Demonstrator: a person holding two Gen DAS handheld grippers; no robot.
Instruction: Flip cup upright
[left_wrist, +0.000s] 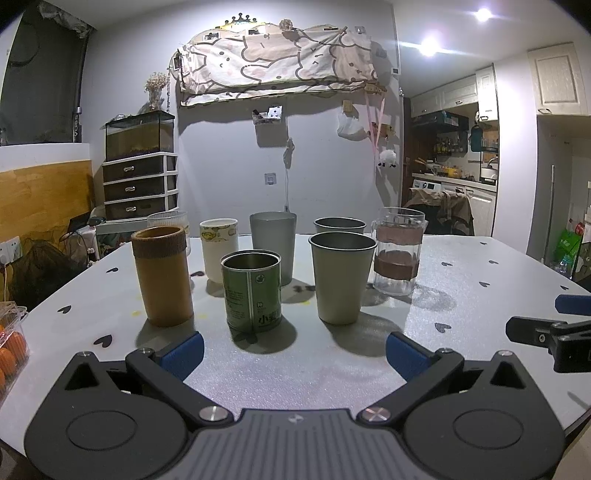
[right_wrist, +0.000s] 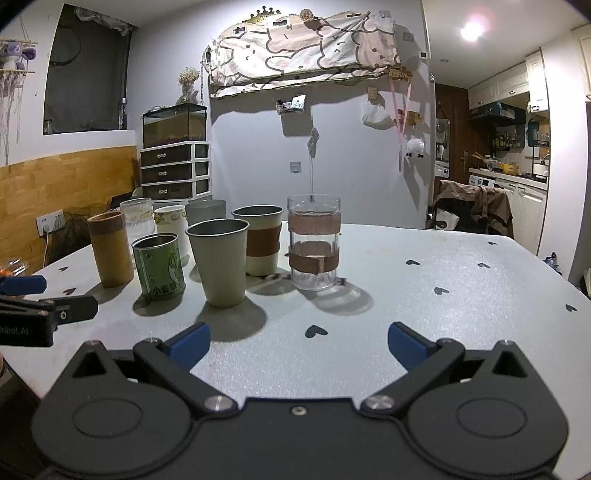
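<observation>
Fingers (left_wrist: 184, 349) spread, empty | grey heart-dotted table (left_wrist: 480, 266) | cups (left_wrist: 341, 277) upright

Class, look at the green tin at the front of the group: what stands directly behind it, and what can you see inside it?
Behind the green tin stands the tall grey cup, its lower part covered by the tin. Inside, only the bare metal wall near the rim shows; the bottom is hidden.

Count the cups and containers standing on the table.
8. Front row: brown tube, green tin, steel cup, banded glass. Back row: ribbed glass, white cup, grey cup, sleeved cup. More may be hidden.
</observation>
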